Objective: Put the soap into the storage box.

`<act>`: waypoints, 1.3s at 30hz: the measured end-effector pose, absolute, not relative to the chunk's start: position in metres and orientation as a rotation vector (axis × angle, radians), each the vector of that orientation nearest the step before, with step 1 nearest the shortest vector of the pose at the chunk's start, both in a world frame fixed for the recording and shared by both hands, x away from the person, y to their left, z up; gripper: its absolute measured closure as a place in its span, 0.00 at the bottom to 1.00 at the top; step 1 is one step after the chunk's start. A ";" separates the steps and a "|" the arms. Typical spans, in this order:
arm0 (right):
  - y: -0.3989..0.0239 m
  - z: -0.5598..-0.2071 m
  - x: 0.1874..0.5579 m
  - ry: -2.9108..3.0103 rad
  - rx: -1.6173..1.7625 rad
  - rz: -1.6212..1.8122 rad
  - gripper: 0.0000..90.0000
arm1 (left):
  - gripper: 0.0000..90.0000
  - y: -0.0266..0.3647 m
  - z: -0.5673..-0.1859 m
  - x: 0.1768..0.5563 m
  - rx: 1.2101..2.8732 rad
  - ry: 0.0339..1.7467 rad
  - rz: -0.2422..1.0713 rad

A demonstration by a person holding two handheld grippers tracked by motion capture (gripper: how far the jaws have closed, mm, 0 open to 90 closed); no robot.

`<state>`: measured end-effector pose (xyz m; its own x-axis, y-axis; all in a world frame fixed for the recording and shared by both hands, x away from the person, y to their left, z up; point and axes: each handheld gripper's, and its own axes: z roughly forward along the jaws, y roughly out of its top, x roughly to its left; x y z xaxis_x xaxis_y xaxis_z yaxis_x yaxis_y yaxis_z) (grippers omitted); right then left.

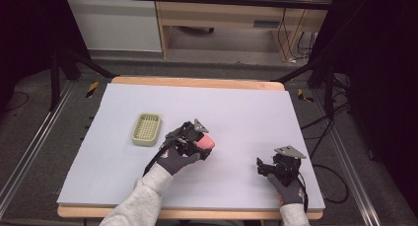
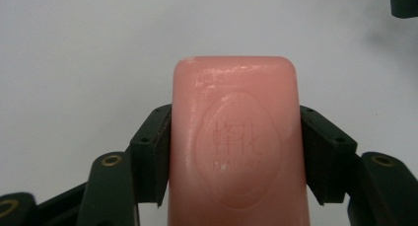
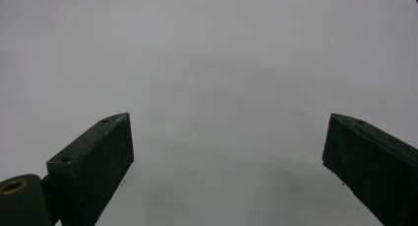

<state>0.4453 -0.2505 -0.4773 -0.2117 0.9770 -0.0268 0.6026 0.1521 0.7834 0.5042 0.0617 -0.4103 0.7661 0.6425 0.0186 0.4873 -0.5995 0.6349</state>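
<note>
A pink bar of soap (image 2: 235, 137) with a stamped oval logo sits clamped between the two black jaws of my left gripper (image 2: 235, 157). In the high view that left gripper (image 1: 199, 144) is near the middle of the white table, with the soap (image 1: 206, 143) poking out to its right. A pale green slatted soap dish (image 1: 147, 129) lies just left of it, apart from the gripper. My right gripper (image 1: 260, 166) rests low at the front right; in its own view the right gripper (image 3: 229, 142) stands wide open over bare white surface.
The white mat (image 1: 236, 107) covers a wooden table with an edge at the front (image 1: 197, 213). Dark frame legs and cables stand beyond the table's sides. A wooden desk (image 1: 222, 14) is at the back.
</note>
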 end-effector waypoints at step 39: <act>-0.250 -0.478 0.446 1.882 1.505 0.878 0.06 | 0.41 0.159 -0.400 0.500 2.213 1.043 0.416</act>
<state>0.4457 -0.2504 -0.4780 -0.2052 0.9782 -0.0311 0.6051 0.1518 0.7816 0.4997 0.1593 -0.4004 0.6337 0.7735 0.0100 0.5679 -0.4740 0.6729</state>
